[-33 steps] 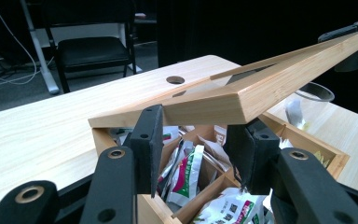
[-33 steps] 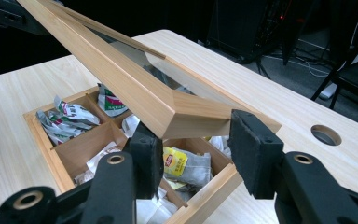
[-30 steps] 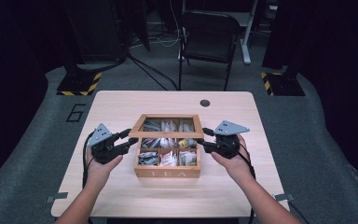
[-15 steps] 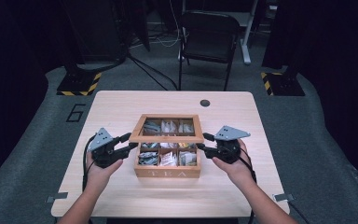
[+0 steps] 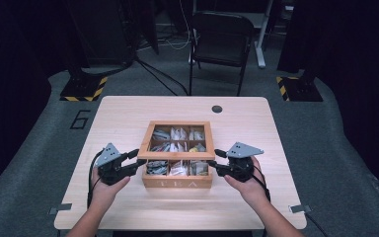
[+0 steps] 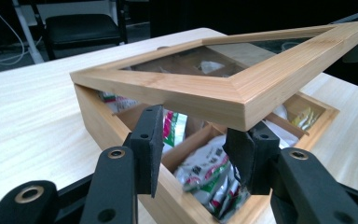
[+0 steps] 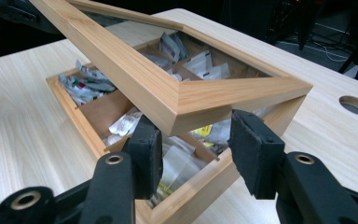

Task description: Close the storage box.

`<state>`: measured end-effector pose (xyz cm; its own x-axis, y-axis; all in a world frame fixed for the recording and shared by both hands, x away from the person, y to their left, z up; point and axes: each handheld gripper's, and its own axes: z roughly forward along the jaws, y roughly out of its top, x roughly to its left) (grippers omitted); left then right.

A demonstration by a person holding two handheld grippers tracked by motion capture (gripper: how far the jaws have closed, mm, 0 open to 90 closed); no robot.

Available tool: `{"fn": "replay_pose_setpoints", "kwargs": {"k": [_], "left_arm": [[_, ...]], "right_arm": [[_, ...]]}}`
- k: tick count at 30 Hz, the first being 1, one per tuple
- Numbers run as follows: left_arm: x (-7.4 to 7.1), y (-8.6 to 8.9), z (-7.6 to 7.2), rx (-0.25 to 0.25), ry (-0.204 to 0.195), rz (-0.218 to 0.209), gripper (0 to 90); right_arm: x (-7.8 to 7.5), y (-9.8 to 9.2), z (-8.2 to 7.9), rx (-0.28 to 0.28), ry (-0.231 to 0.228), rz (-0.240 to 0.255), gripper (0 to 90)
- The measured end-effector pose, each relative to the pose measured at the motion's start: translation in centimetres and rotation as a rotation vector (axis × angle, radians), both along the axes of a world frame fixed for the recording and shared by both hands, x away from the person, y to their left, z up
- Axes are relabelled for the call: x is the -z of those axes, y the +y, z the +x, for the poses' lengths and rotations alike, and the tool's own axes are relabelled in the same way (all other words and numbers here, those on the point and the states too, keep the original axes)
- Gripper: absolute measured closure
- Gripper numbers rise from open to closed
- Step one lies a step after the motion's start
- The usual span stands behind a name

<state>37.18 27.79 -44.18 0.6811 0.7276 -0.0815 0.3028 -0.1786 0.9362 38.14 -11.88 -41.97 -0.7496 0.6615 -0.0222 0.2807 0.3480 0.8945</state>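
Plainly, wooden tea box (image 5: 177, 181) lid (image 6: 223, 88) tilted open.

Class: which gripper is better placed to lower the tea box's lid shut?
Neither clearly: left gripper and right gripper each sit under a front corner of the raised lid, jaws apart. Use both.

A pale wooden counter (image 5: 128, 123) (a round cable hole (image 5: 217, 109) near its far edge) stands on grey carpet (image 5: 39, 148). Behind it, a black chair (image 5: 219, 37), dark curtains (image 5: 355, 39), and hazard-striped stand bases (image 5: 84, 89).
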Motion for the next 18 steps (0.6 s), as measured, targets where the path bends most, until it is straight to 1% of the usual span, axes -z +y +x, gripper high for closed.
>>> {"fn": "replay_pose_setpoints", "kwargs": {"k": [1,3,6,8,12,13,16,18], "left_arm": [[0.1,0.0,-0.1,-0.001,0.003,0.002,56.9],[0.4,0.0,-0.3,-0.006,-0.004,0.004,56.9],[0.7,0.0,-0.6,-0.001,0.005,0.018,56.9],[1.0,0.0,-0.7,-0.002,0.001,0.019,56.8],[1.3,0.1,-1.1,0.01,0.011,0.015,55.8],[1.4,0.2,-1.2,0.013,0.015,0.019,55.8],[1.5,0.3,-1.4,0.012,0.014,0.017,55.8],[1.5,0.4,-1.5,0.016,0.017,0.023,55.8]], "right_arm": [[0.2,0.0,-0.1,-0.001,-0.004,-0.004,53.8],[0.5,0.0,-0.4,0.004,-0.006,-0.004,53.7],[0.9,0.1,-0.6,0.004,-0.005,-0.004,53.4],[1.2,0.0,-0.8,0.002,-0.002,-0.001,53.4],[1.7,0.1,-1.1,0.004,0.001,-0.001,53.3],[1.8,0.0,-1.1,-0.005,0.003,-0.008,53.2],[2.0,0.1,-1.1,-0.004,0.005,-0.02,53.0],[2.1,0.1,-1.2,-0.008,0.005,-0.02,52.6]]}}
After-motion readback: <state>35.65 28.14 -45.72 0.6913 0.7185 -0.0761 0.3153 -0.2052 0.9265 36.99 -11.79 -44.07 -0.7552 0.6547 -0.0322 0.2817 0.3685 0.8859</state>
